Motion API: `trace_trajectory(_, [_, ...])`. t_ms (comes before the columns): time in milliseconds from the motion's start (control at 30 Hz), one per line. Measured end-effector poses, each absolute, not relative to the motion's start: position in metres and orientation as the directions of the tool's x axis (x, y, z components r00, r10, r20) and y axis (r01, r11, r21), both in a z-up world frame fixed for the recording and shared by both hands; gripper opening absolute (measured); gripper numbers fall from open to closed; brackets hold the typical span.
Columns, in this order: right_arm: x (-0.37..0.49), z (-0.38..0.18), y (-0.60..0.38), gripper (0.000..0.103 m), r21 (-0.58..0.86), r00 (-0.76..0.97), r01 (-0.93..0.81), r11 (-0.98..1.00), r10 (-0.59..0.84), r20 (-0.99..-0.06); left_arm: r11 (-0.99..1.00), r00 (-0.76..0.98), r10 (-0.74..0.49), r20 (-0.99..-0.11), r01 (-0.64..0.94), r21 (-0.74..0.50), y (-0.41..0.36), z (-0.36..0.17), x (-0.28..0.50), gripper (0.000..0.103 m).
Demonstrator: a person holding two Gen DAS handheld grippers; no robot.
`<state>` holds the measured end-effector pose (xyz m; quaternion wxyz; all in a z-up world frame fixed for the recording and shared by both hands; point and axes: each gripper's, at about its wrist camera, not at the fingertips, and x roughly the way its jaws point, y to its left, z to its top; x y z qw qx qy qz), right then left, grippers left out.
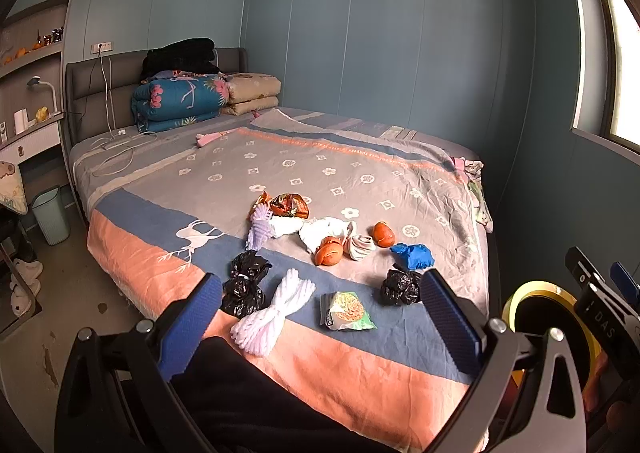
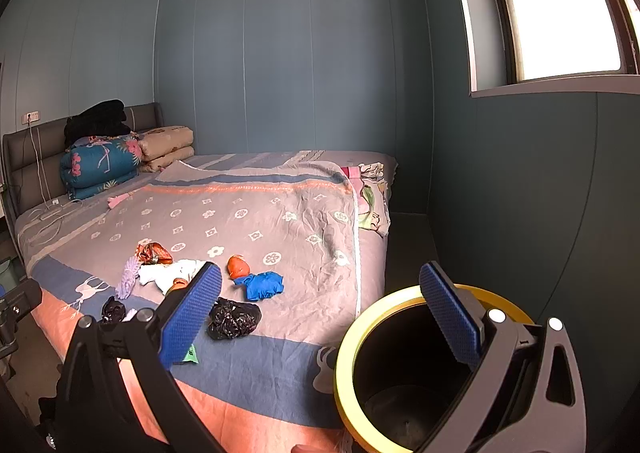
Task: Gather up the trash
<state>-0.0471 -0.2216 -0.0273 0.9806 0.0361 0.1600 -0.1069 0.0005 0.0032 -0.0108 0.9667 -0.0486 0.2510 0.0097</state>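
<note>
Both tongs, left point(image 1: 320, 317) and right point(image 2: 320, 309), gape wide and empty above the bed point(image 1: 360, 373); trash litters it, a bin point(image 2: 352, 365) beside.

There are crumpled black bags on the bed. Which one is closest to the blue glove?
The lone black bag on the right, lying just in front of the blue glove. The other two black bags sit together far to the left, beside the white fluffy bundle.

In the right wrist view a blue finger point(image 2: 190, 317) hides most of the green noodle packet point(image 2: 191, 356). The yellow-rimmed black bin point(image 2: 400, 373) runs off the bottom edge.
</note>
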Motion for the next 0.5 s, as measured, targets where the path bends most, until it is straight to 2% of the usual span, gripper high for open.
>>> trace_trajectory(500, [-0.0483, -0.0287, -0.2191, 0.095, 0.033, 0.927, 0.216, 0.976, -0.194, -0.321, 0.995, 0.869, -0.008, -0.495, -0.042, -0.09, 0.0037, -0.0131, 0.0015, 0.096])
